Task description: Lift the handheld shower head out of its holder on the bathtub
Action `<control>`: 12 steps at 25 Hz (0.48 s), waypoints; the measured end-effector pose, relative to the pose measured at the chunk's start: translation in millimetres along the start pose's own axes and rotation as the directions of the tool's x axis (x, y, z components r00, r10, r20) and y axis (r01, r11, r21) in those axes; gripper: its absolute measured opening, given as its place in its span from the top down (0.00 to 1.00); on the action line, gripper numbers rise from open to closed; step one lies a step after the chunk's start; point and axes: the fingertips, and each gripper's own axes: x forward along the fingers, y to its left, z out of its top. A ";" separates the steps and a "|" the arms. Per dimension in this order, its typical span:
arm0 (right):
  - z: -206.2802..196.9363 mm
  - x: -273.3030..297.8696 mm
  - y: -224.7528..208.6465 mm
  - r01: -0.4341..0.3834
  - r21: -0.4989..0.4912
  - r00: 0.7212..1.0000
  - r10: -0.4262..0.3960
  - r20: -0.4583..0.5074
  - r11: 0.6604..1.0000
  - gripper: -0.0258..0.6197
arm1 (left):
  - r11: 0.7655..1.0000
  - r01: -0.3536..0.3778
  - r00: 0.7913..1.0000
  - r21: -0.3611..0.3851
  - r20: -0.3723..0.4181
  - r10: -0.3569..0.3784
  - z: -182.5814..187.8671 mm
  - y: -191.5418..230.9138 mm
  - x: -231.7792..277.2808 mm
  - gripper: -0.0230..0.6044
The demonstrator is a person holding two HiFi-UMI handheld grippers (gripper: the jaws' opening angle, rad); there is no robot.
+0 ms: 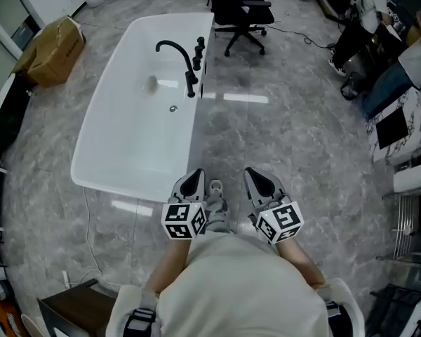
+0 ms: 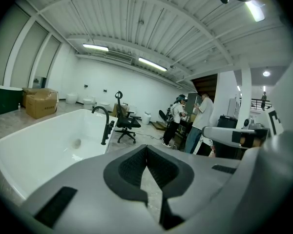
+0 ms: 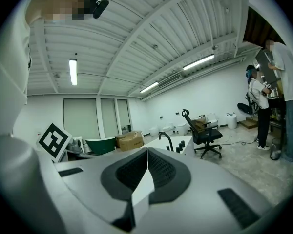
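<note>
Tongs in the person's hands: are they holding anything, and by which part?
Nothing is held. The left tongs and the right tongs are both shut and empty, clear of the bathtub.

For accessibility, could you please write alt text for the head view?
From above, a person holds a shut, empty left gripper and right gripper before a white bathtub on a grey floor. A black faucet stands on its right rim, an office chair beyond.
</note>
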 end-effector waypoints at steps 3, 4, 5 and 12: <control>4.2 18.8 -18.9 0.012 0.001 1.000 -0.012 -0.003 1.000 0.93 | 1.000 0.008 1.000 -0.010 0.001 -0.008 7.6 8.5 25.8 0.93; 6.4 26.9 -24.3 0.012 -0.001 1.000 -0.012 -0.004 1.000 0.93 | 1.000 0.010 1.000 -0.016 0.002 -0.010 10.5 12.1 34.9 0.93; 9.3 35.4 -29.3 0.011 -0.003 1.000 -0.011 -0.005 1.000 0.93 | 1.000 0.011 1.000 -0.020 0.002 -0.011 13.7 15.8 43.9 0.93; 38.8 98.7 -56.4 -0.007 -0.018 1.000 0.007 0.008 1.000 0.93 | 0.999 0.008 1.000 -0.038 -0.004 -0.008 43.5 47.7 97.0 0.93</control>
